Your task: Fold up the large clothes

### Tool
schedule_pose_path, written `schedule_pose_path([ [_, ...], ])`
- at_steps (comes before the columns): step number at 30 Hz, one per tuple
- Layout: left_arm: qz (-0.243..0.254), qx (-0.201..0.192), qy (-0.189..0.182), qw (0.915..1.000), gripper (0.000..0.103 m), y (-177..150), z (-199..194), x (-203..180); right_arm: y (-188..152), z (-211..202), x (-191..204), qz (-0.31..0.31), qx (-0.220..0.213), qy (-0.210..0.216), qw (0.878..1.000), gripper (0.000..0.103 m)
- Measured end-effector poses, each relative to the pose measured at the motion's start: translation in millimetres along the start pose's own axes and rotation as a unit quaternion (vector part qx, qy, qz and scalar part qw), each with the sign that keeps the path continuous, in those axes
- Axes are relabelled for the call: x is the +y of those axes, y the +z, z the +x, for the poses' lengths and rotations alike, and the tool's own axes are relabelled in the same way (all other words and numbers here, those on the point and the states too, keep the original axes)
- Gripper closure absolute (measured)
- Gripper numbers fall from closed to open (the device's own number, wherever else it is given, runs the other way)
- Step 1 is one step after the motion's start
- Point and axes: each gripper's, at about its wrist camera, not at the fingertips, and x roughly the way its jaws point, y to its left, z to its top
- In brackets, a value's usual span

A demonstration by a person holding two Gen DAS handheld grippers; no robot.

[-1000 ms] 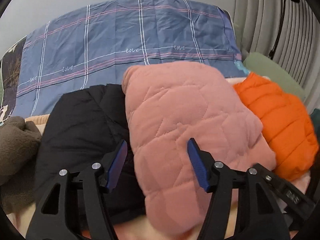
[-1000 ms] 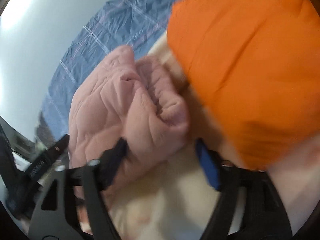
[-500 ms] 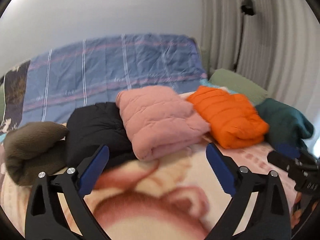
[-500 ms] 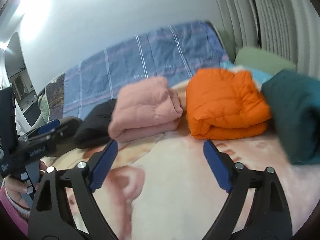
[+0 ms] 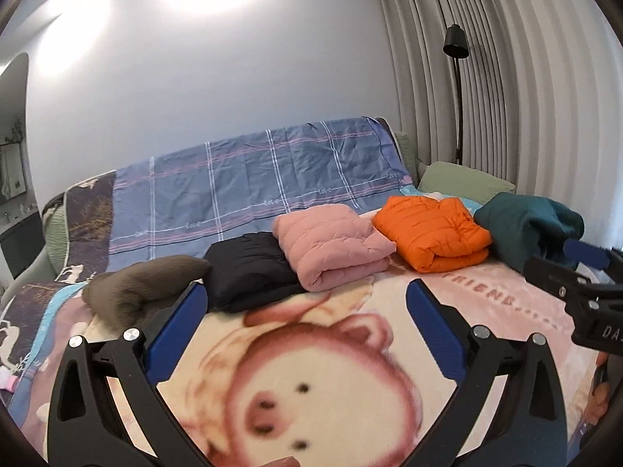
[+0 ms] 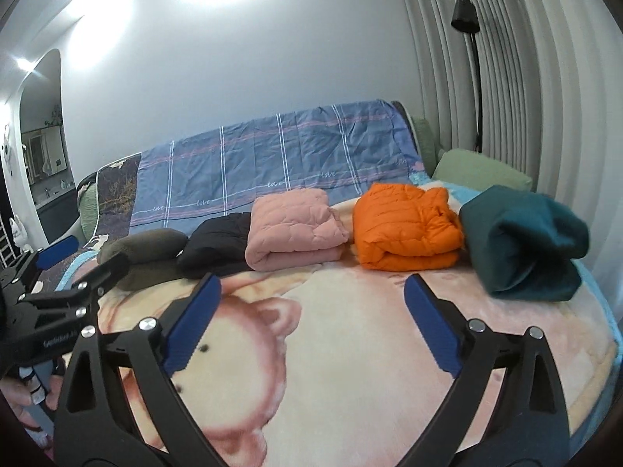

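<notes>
Left gripper (image 5: 305, 303), right gripper (image 6: 311, 295) spread wide, empty — folded pink quilted jacket (image 6: 294, 229) ahead, beyond both, long axis crosswise.

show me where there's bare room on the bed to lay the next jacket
The free patch is the pig blanket in front of the row, under both open grippers. The back is crowded: brown bundle, black jacket, pink jacket, orange jacket and teal garment sit close together.

Bare stretch of pink pig-print fleece blanket (image 5: 319, 369) up front, row of five folded garments walling its far edge, pink quilted jacket (image 5: 331, 245) mid-row
</notes>
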Motion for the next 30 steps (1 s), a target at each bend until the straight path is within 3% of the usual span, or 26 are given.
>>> schedule_pose_path([
  [12, -0.02, 0.005, 0.024, 0.9995, 0.001, -23, -60, -4, -25, -41, 17, -0.052, -0.017, -0.03, 0.998, 0.002],
  [19, -0.017, 0.02, 0.042, 0.9988, 0.001, -31, -68, -8, -35, -45, 19, -0.059, -0.009, -0.017, 0.998, 0.002],
  [30, -0.025, 0.049, 0.042, 0.9976, 0.001, -44, -64, -9, -42, -46, 24, -0.058, -0.012, -0.018, 0.998, 0.002],
])
